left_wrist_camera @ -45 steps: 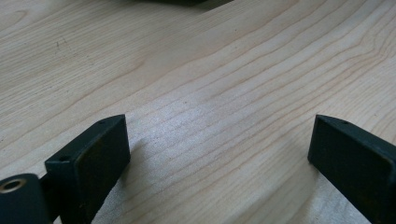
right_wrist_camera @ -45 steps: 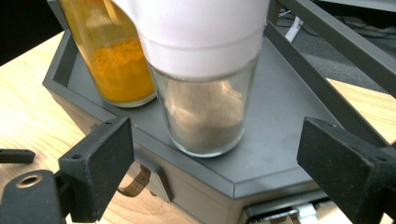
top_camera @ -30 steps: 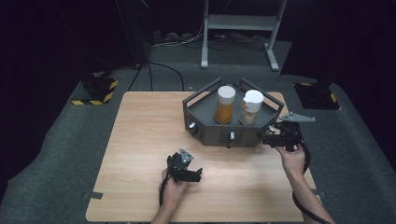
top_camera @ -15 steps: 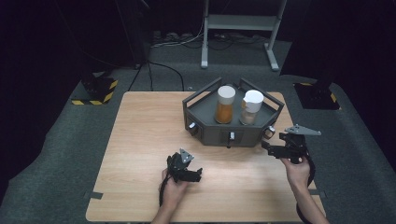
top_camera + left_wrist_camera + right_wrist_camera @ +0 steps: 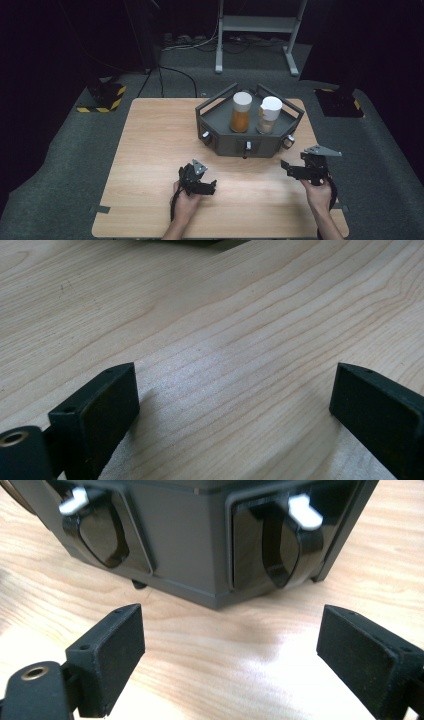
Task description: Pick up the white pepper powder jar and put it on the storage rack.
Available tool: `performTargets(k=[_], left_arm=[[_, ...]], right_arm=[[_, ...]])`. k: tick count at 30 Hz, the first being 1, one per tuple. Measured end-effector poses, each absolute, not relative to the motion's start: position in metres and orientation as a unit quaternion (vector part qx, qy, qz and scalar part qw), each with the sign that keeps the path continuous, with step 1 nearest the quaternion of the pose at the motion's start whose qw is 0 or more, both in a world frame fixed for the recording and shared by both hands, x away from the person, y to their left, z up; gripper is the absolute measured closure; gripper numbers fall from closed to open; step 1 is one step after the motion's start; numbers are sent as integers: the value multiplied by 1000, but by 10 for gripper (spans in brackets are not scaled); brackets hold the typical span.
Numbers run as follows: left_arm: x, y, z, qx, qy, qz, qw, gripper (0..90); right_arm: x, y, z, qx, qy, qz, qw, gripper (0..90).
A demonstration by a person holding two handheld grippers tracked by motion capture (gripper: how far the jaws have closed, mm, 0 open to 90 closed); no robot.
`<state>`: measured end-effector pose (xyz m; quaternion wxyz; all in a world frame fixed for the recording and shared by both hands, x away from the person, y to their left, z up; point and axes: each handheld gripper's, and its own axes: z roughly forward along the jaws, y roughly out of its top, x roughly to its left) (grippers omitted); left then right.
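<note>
Dark grey angular plastic tray (image 5: 227,141) with white-tabbed black knobs (image 5: 292,540) on the front; both right tongs (image 5: 286,166) and left tongs (image 5: 212,187) released, empty.

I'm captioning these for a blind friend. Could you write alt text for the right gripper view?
Two black jaws of the right gripper stand wide apart with nothing between them, low over a pale wooden table. Just beyond them sits the dark grey tray, its near corner facing the camera, with a glossy black lever tipped in white on the face to either side.
</note>
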<state>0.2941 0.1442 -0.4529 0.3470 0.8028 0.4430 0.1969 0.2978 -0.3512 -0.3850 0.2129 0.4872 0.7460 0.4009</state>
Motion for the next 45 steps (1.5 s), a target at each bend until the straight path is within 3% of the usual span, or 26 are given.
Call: performTargets(k=[29, 45], left_arm=[[294, 144, -453, 803, 443, 198, 347, 58], [293, 144, -453, 803, 444, 198, 345, 59]], right_arm=[[283, -344, -433, 485, 758, 385, 204, 93], [288, -328, -442, 481, 766, 375, 204, 81]])
